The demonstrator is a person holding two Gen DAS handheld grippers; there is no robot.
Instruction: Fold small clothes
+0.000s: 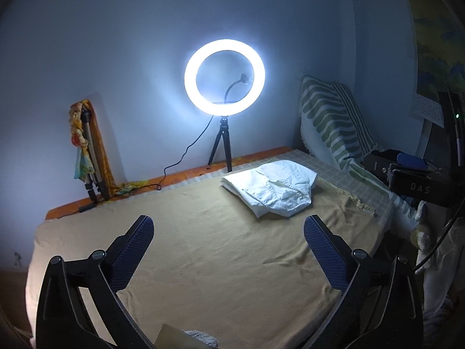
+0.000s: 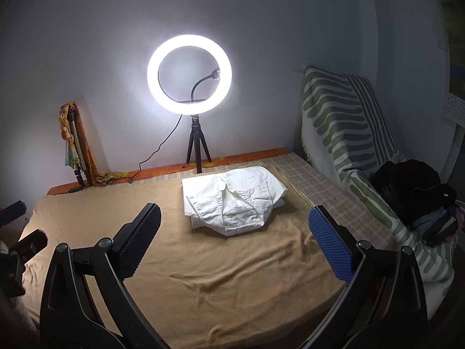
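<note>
A white collared shirt [image 1: 271, 187] lies folded in a compact bundle on the tan blanket [image 1: 203, 247], toward the far right of the bed. In the right wrist view the shirt [image 2: 232, 200] sits just ahead, collar facing me. My left gripper [image 1: 229, 232] is open and empty, held above the blanket, short of the shirt and to its left. My right gripper [image 2: 235, 226] is open and empty, its fingers straddling the view of the shirt's near edge from above. The right gripper's body also shows at the right edge of the left wrist view [image 1: 412, 180].
A lit ring light [image 1: 224, 77] on a small tripod stands at the bed's far edge, its cable trailing left. A folded tripod wrapped in cloth [image 1: 87, 151] leans on the wall. A green-striped cushion [image 2: 343, 128] stands right. Dark clothes [image 2: 418, 192] are piled at the far right.
</note>
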